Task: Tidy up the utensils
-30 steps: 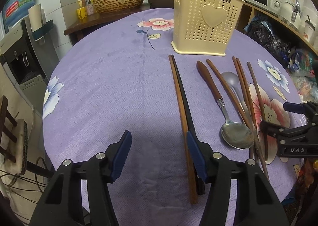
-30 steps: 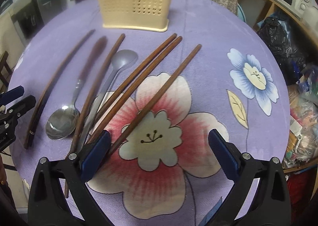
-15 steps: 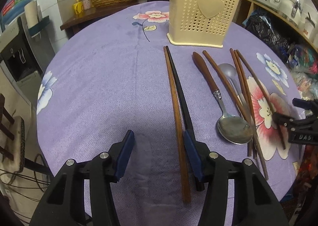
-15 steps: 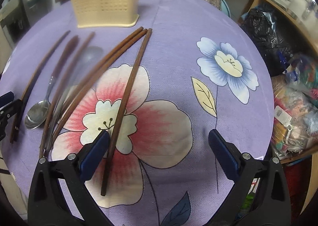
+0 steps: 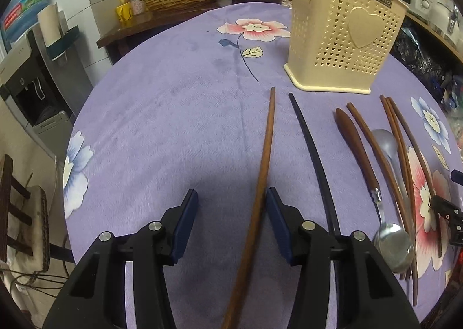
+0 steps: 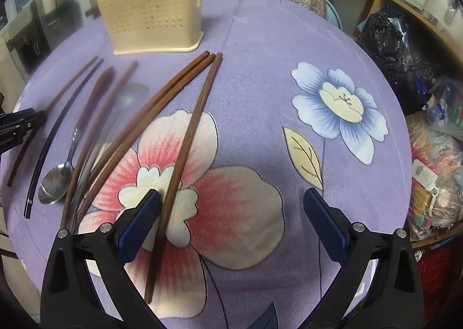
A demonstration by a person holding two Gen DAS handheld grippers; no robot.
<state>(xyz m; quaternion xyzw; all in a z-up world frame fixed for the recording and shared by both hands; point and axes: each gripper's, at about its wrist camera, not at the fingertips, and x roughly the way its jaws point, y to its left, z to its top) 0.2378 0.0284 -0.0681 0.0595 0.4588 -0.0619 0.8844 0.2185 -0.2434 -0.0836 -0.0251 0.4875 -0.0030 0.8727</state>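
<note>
The left gripper (image 5: 230,220) hangs low over the cloth (image 5: 162,126) with its jaws about half open and just been closing; a brown chopstick (image 5: 264,161) runs between them, hard against the right pad, while the left pad stands clear of it, so nothing is gripped yet. That stick now lies apart from the black chopstick (image 5: 314,155) beside it, which passes outside the right finger; the split looks deliberate, so that one stick can be pinched alone. Both sticks point their far ends at the basket (image 5: 344,40), stopping just short of its base, the black one nearer its middle. The right gripper (image 6: 231,213) stands wide open and holds nothing; its left pad touches a single brown stick (image 6: 191,132) that has been fanned away from the pair (image 6: 162,103) next to it, all three tips meeting just before the basket's (image 6: 150,2) right corner. Between the two groups, in front of the basket, lie a wooden-handled spoon (image 5: 376,187), a grey spoon (image 5: 386,144) and one more stick, lined lengthwise toward the basket, which I judge is their destination. All utensils are on the cloth; none shows in the basket.
</note>
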